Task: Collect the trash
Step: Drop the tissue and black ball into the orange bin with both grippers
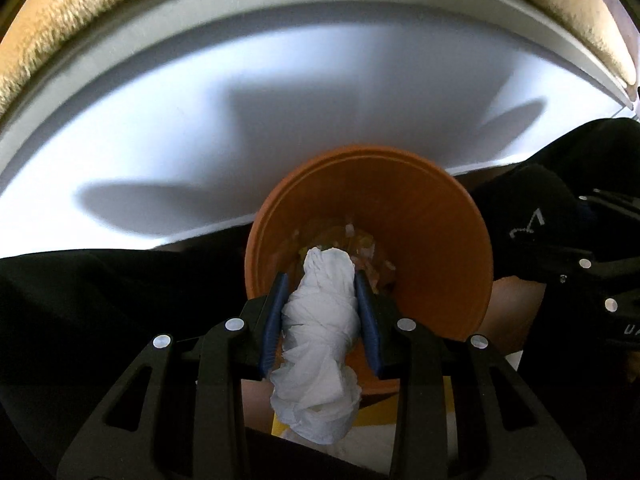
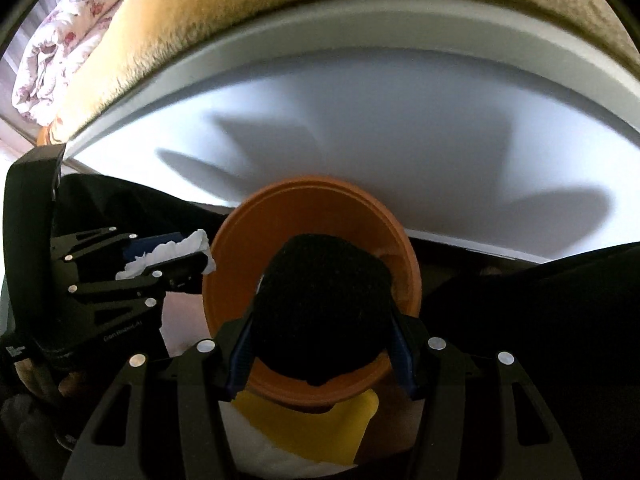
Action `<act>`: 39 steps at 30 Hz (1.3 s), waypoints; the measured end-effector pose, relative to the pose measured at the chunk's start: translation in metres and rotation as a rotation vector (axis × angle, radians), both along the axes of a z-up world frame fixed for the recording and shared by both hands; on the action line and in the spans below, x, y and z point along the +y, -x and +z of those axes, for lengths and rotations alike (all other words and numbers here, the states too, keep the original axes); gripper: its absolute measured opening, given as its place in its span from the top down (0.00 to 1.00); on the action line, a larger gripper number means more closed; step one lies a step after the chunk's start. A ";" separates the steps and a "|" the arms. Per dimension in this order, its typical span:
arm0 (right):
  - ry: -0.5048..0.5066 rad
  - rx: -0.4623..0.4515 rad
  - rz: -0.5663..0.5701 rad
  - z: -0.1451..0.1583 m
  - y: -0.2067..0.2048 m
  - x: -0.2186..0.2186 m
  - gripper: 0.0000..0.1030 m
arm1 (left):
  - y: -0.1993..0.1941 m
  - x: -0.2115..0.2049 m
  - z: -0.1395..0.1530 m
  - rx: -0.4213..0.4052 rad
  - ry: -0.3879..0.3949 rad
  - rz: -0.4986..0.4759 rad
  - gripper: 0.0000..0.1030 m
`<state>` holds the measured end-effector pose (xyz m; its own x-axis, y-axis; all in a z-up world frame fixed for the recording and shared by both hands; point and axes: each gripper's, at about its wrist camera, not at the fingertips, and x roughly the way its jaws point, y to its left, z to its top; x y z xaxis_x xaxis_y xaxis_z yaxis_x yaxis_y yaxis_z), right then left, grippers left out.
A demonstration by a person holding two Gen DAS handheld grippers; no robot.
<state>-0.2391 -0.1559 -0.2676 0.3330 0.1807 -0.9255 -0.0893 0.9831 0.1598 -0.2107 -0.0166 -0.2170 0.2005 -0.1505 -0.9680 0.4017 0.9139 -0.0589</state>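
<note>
1. The left hand-held gripper (image 1: 320, 300) is clamped on a crumpled white tissue (image 1: 320, 332), held over the near rim of the orange bin (image 1: 420, 220).
2. The tissue's long axis runs along the fingers, its far end pointing down into the bin.
3. The right hand-held gripper (image 2: 320, 332) grips a black fabric bundle (image 2: 320, 304) above the same bin's mouth.
4. A yellow sheet (image 2: 312, 428) lies under the bin.
</note>
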 end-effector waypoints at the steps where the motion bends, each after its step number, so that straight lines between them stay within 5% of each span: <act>1: 0.004 0.002 0.005 -0.001 -0.001 0.001 0.46 | 0.000 -0.002 -0.002 0.005 -0.001 0.000 0.68; 7: 0.012 0.014 0.014 -0.003 0.000 0.004 0.45 | -0.004 -0.001 -0.009 0.022 0.002 0.000 0.68; 10: 0.011 0.022 0.012 -0.005 0.000 0.003 0.35 | -0.004 -0.001 -0.009 0.027 0.012 -0.005 0.64; 12: 0.014 0.021 0.007 -0.005 0.000 0.004 0.27 | -0.006 -0.001 -0.012 0.032 -0.015 0.002 0.27; 13: 0.014 0.017 0.005 -0.004 0.000 0.003 0.27 | -0.007 0.001 -0.012 0.032 -0.025 0.009 0.22; 27: 0.001 -0.020 -0.025 0.005 0.008 -0.008 0.24 | -0.007 0.009 -0.005 0.026 0.034 0.041 0.21; 39: -0.017 -0.101 -0.030 0.030 0.019 -0.010 0.21 | -0.005 0.031 0.110 -0.211 0.136 0.041 0.21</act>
